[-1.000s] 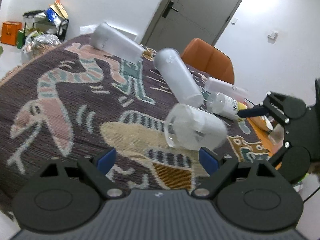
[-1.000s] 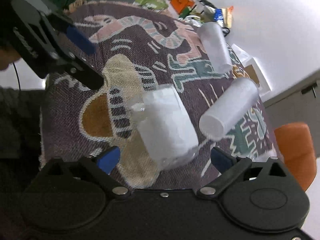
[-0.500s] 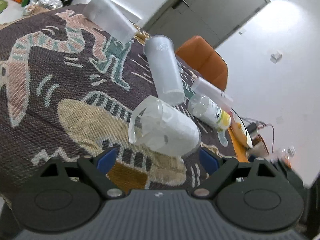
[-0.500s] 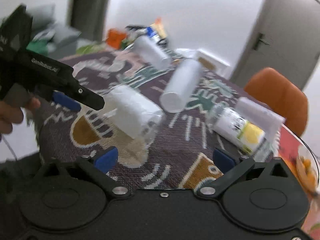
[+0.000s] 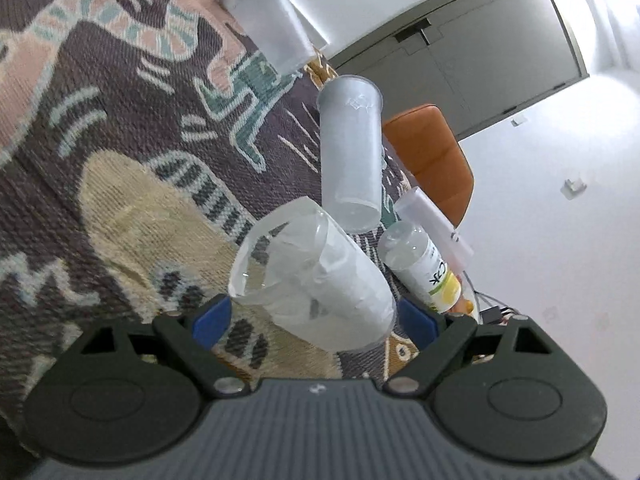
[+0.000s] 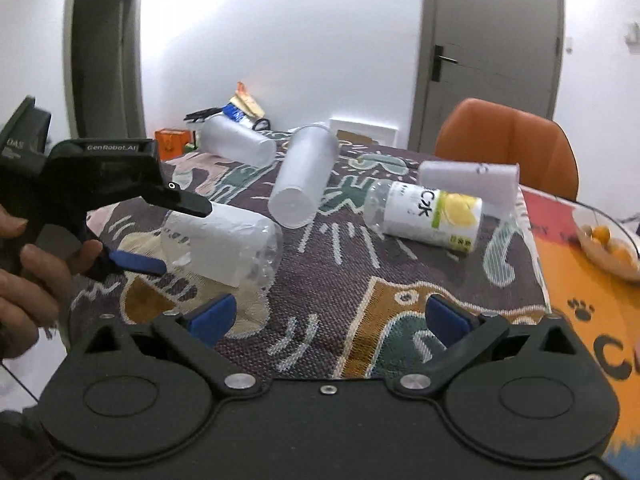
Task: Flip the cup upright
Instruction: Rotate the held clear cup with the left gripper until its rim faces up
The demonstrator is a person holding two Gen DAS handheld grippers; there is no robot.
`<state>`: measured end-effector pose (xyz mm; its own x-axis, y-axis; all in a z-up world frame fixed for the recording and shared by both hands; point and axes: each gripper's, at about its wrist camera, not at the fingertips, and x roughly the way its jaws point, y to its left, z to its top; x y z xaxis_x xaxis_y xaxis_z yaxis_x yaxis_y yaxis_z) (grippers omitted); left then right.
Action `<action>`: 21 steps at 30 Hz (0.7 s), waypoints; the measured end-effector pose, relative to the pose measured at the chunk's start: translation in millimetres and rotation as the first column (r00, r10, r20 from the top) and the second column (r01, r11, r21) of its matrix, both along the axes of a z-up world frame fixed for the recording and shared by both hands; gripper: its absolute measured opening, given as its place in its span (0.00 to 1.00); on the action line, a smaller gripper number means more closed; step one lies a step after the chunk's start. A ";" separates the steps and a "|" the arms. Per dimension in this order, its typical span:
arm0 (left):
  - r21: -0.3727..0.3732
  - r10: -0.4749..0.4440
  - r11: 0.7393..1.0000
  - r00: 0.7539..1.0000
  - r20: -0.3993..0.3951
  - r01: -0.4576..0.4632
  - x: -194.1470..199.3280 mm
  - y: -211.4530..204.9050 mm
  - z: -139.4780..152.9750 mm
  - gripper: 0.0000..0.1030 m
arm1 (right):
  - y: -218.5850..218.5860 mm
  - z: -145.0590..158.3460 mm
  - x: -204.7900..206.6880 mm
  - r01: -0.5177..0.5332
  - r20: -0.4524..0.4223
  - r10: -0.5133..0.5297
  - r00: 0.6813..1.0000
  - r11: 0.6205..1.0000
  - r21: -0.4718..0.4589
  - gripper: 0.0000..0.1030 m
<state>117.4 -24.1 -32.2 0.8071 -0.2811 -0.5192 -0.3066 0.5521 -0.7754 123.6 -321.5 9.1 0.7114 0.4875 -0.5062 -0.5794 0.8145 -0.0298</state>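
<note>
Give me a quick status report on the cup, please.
Left gripper open, straddling clear cup. Cup on its side on cloth. Right gripper open, clear. Frosted tumbler close behind.

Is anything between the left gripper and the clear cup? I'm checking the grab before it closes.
Nothing visible. The clear cup lies on its side between the open jaws of the left gripper. The frosted cup and the bottle lie beyond it.

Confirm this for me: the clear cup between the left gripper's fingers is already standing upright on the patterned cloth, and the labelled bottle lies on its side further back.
Not quite. The clear cup is lying on its side, not upright; the right wrist view shows it flat on the patterned cloth between the open fingers of the left gripper. The labelled bottle does lie on its side further back.
</note>
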 end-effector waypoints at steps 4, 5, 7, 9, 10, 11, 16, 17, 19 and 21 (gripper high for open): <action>-0.065 0.026 0.998 1.000 0.008 -0.025 3.0 1.5 -10.1 0.86 | -2.5 -2.9 0.4 0.022 -0.006 -0.022 1.000 0.999 0.030 1.00; -0.081 0.037 0.996 0.999 0.013 -0.036 3.3 2.6 -12.6 0.86 | -2.2 -3.9 1.0 0.024 -0.010 -0.024 1.000 0.999 0.033 1.00; -0.095 0.059 0.994 0.998 0.034 -0.055 3.0 4.3 -14.5 0.86 | -0.6 -6.1 2.7 0.026 -0.016 -0.025 1.000 0.999 0.033 1.00; -0.115 0.078 0.991 0.996 0.044 -0.072 4.9 6.7 -16.6 0.86 | 1.5 -8.3 4.0 0.023 -0.019 -0.022 1.000 0.999 0.027 1.00; -0.124 0.090 0.989 0.995 0.048 -0.083 6.0 8.2 -17.3 0.86 | 2.3 -9.5 5.0 0.023 -0.022 -0.023 1.000 0.999 0.024 1.00; -0.135 0.101 0.986 0.994 0.049 -0.093 7.8 9.9 -17.8 0.86 | 2.8 -10.5 6.4 0.024 -0.025 -0.024 0.999 0.999 0.024 1.00; -0.165 0.143 0.977 0.989 0.039 -0.134 14.3 15.2 -19.0 0.86 | 3.3 -16.7 12.4 0.034 -0.052 -0.032 0.998 0.999 0.030 1.00; -0.172 0.154 0.974 0.988 0.032 -0.146 15.1 16.0 -19.0 0.86 | 3.5 -17.8 12.7 0.036 -0.057 -0.035 0.998 0.999 0.030 1.00; -0.179 0.173 0.970 0.985 0.019 -0.167 17.3 17.4 -18.9 0.86 | 4.2 -19.8 13.7 0.039 -0.065 -0.037 0.997 0.999 0.031 1.00; -0.181 0.192 0.966 0.981 0.009 -0.187 18.9 18.1 -18.7 0.86 | 4.5 -22.0 14.1 0.042 -0.073 -0.039 0.997 0.999 0.033 1.00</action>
